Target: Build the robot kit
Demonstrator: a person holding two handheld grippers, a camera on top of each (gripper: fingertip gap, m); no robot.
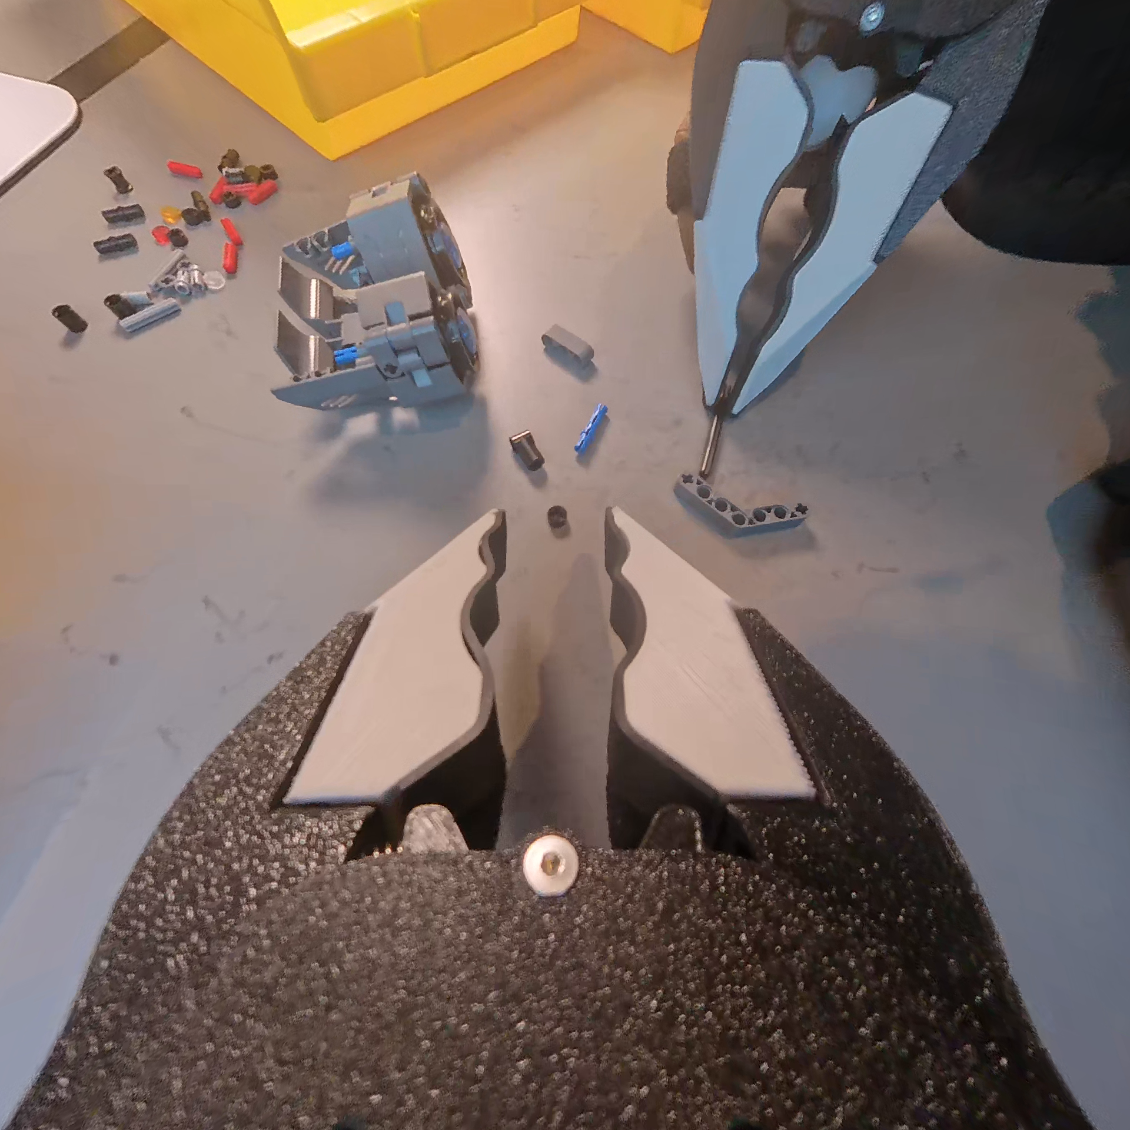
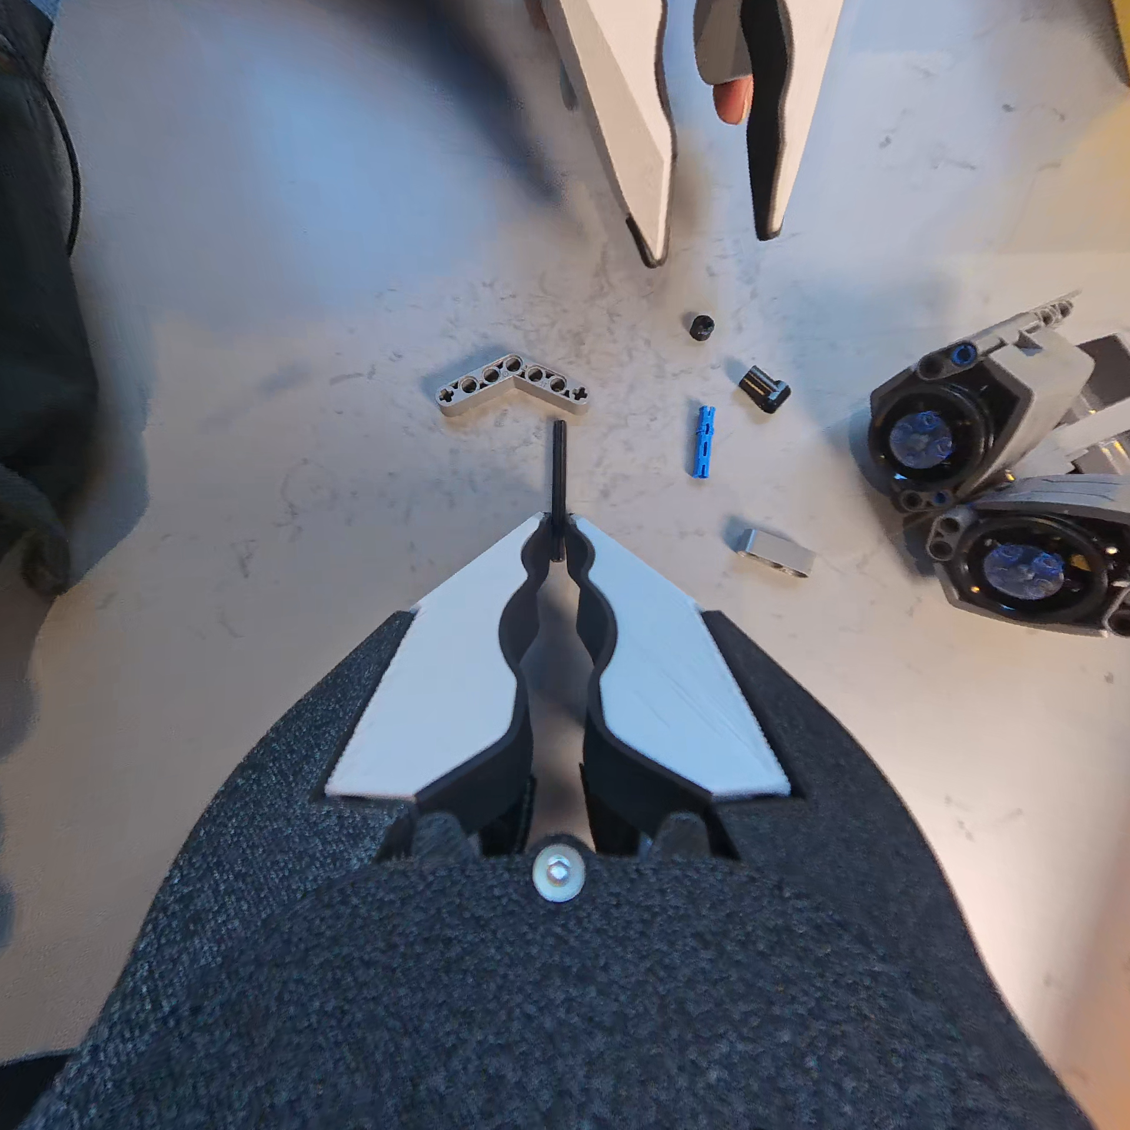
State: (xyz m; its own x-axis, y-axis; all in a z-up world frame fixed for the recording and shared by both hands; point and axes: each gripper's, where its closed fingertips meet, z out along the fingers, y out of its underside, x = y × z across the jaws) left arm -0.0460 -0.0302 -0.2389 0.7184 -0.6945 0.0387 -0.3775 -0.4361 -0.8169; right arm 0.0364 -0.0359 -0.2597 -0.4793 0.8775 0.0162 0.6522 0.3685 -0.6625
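My right claw (image 2: 556,520) pinches a thin black axle (image 2: 558,465) at the very tips, its free end just short of the grey angled beam (image 2: 512,384) lying on the bench (image 2: 306,489); left claw (image 1: 555,520) stands wide, holding nothing, a small black bush (image 1: 557,515) between its tips. Risks, as I judge them: so little of the axle is gripped that it may pivot or slip; the loose beam may skid if pushed. Only the left view shows the scattered red and black pins (image 1: 183,232) and yellow bins (image 1: 367,61); only the right view shows the round blue-centred faces of the grey assembly (image 2: 1003,489).
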